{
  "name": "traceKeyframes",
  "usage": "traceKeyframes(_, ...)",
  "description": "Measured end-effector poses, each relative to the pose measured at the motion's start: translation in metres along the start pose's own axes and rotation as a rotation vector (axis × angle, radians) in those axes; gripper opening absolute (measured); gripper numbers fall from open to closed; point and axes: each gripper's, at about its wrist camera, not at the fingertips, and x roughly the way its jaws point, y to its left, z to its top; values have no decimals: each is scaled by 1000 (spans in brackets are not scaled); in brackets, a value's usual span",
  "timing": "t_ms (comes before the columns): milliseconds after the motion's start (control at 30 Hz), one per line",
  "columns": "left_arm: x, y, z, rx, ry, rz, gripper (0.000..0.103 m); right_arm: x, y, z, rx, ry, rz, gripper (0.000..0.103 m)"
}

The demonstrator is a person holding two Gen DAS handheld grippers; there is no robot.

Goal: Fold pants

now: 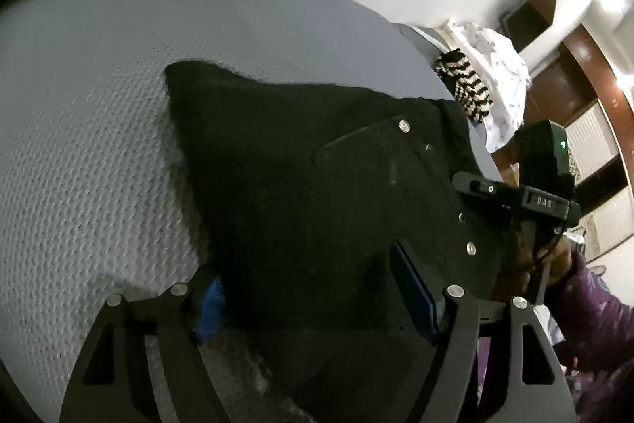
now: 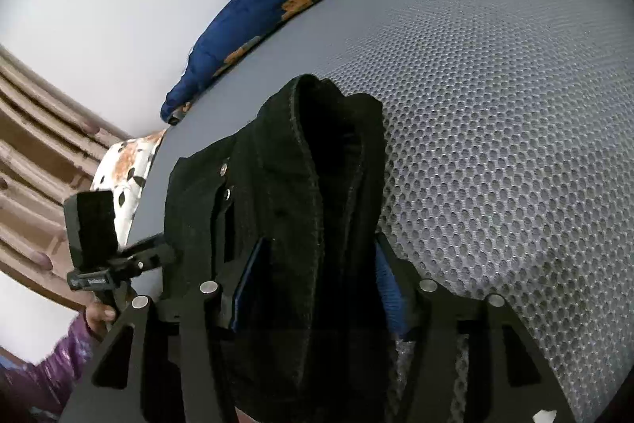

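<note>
Both pairs of jaws are closed onto cloth: the right gripper (image 2: 313, 288) is clamped on a bunched, seamed edge of the black heavy-cotton pants (image 2: 317, 161), and the left gripper (image 1: 313, 300) is seen with black fabric filling the gap between its blue-padded fingers (image 1: 210, 304), so a hold is judged there too, though the contact itself is dark.

In the left wrist view the pants are spread from the lower centre toward mid-frame over the grey honeycomb-mesh mattress (image 1: 79, 153). In the right wrist view the gripped edge is raised off the mesh at the centre.

A fold is judged to be under way, with one end lifted by both grippers. The lifted edge would next need to be carried evenly across and laid on the flat portion, both grips being kept level so that no twist is set in.
</note>
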Motion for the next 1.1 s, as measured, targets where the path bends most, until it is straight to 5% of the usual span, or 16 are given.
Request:
traceKeyframes(33,1,0,1,-11,-4,-14,71,2,1,0,3,5,0,46)
traceKeyframes(133,-2,10,2,-59,-20,-18,33,4,0,-2,26,4,15,33)
traceKeyframes(200,-6,24,2,-133,-40,-70,27,5,-1,-3,46,-5,38,27)
traceKeyframes(367,-16,4,0,-71,-107,12,18,-2,2,-7,50,-42,49,23)
traceKeyframes(1100,-76,-6,-20,-31,-216,225,16,11,39,-15,87,-57,102,22)
